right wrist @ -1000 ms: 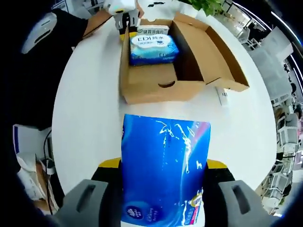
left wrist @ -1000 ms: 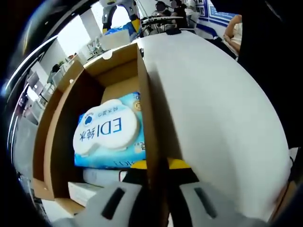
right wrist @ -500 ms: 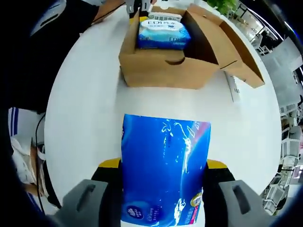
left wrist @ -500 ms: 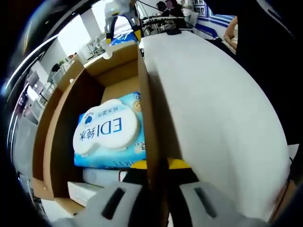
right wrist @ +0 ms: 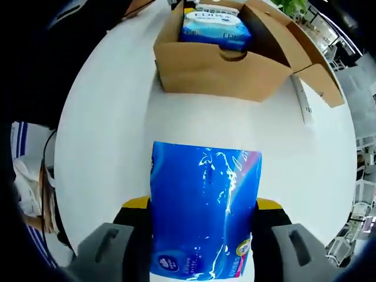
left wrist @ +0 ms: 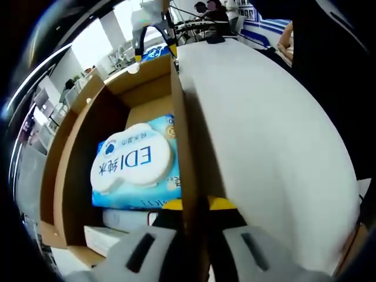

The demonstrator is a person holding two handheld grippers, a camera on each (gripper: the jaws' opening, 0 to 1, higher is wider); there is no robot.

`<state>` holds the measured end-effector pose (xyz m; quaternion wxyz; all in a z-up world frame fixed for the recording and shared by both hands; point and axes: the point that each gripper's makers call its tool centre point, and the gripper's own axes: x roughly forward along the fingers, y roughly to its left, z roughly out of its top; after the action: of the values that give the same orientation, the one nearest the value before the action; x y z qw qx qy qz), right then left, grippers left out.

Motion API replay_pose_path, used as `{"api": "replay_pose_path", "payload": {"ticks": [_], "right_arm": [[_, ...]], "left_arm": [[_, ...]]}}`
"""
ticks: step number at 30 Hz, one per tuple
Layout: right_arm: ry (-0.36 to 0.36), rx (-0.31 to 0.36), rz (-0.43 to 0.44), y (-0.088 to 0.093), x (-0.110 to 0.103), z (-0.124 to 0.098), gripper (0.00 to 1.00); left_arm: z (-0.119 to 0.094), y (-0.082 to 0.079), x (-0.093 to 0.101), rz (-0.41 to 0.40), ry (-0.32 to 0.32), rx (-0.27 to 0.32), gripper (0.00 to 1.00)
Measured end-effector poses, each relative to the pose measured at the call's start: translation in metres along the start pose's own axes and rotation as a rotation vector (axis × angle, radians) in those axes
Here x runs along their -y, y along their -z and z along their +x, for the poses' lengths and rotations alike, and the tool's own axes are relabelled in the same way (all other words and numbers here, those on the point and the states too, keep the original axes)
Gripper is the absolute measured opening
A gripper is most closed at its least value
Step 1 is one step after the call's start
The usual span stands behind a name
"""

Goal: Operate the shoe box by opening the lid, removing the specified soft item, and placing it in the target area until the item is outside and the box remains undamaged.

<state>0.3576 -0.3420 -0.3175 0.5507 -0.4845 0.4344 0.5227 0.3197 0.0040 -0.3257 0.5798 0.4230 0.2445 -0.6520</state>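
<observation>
While right gripper (right wrist: 202,235) clamps blue tissue pack (right wrist: 202,205) clear of shoe box (right wrist: 217,73), left gripper (left wrist: 194,235) pinches box wall; pack soft, slippery film, so grip mid-body.

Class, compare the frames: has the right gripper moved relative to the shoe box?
Yes. The right gripper, shut on the blue pack, has drawn nearer the shoe box.

Grey jaws, yellow-trimmed black mounts

Bare table (right wrist: 111,135) before shoe box (right wrist: 217,73); wipes pack (right wrist: 214,26) seemingly crowds interior
</observation>
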Motion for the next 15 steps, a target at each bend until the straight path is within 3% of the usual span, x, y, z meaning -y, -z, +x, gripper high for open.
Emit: {"api": "replay_pose_path", "payload": {"ticks": [4, 15], "right_arm": [[-0.011, 0.009, 0.031, -0.0001, -0.0017, 0.001, 0.68], [-0.023, -0.02, -0.015, 0.0068, 0.0001, 0.0078, 0.68]], "left_arm": [[0.0, -0.0003, 0.0003, 0.0, 0.0, 0.0, 0.06], [0.0, -0.0006, 0.001, -0.001, -0.002, -0.001, 0.06]]}}
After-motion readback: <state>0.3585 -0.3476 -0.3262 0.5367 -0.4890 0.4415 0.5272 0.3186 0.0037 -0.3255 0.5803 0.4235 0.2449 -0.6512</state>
